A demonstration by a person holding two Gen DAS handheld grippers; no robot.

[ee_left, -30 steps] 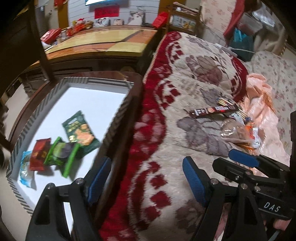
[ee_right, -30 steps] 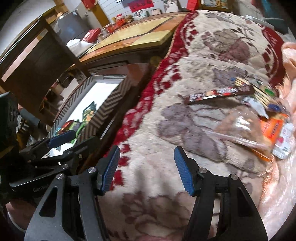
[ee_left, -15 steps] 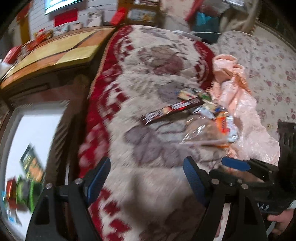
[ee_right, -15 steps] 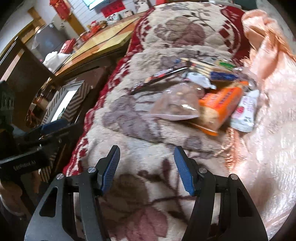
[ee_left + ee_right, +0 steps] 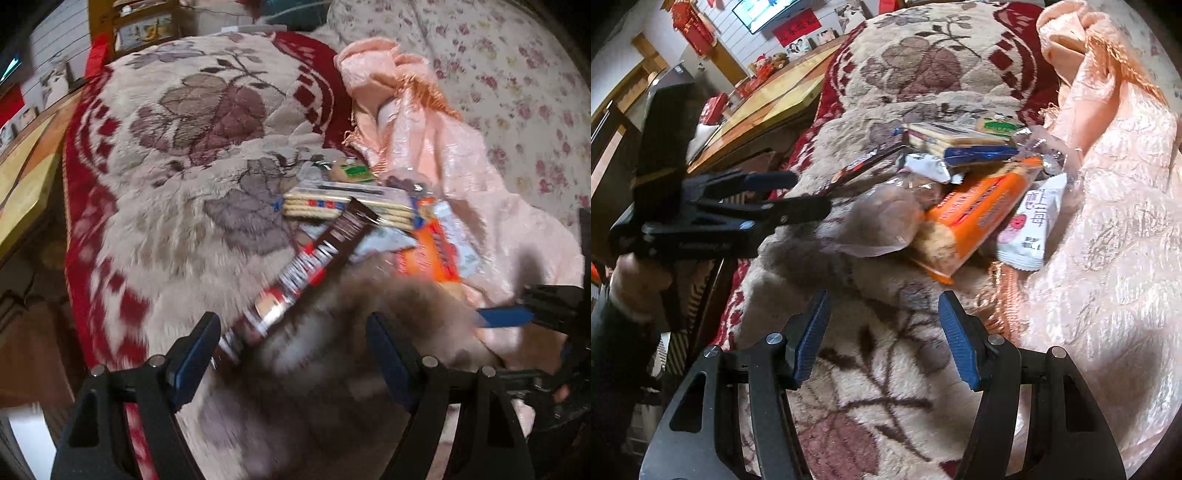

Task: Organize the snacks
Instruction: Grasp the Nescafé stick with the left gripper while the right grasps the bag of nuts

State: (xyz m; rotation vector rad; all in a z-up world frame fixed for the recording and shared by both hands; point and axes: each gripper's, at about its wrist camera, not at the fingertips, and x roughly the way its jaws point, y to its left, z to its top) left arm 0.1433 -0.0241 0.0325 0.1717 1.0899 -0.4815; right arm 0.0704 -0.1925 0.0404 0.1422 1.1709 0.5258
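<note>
A heap of snacks lies on a floral blanket (image 5: 177, 206). A long brown chocolate bar (image 5: 310, 266) points toward my left gripper (image 5: 291, 343), which is open with the bar's near end just inside its left finger. Behind it lie a cracker pack (image 5: 343, 206) and an orange biscuit pack (image 5: 432, 251). In the right wrist view the chocolate bar (image 5: 864, 162), a clear bag of brown snacks (image 5: 886, 218), the orange pack (image 5: 975, 210), a white strawberry packet (image 5: 1030, 225) and the crackers (image 5: 960, 140) show. My right gripper (image 5: 882, 332) is open and empty, short of the heap. My left gripper (image 5: 798, 192) shows at the left.
A pink satin cloth (image 5: 1108, 206) lies right of the heap. A wooden table (image 5: 775, 99) stands beyond the blanket's left edge. A flowered cover (image 5: 517, 74) lies at the far right. A striped tray edge (image 5: 683, 325) shows low at the left.
Both grippers swung right from the tray toward the snack heap and moved closer. The chocolate bar now reaches between my left fingers. Both stay open.
</note>
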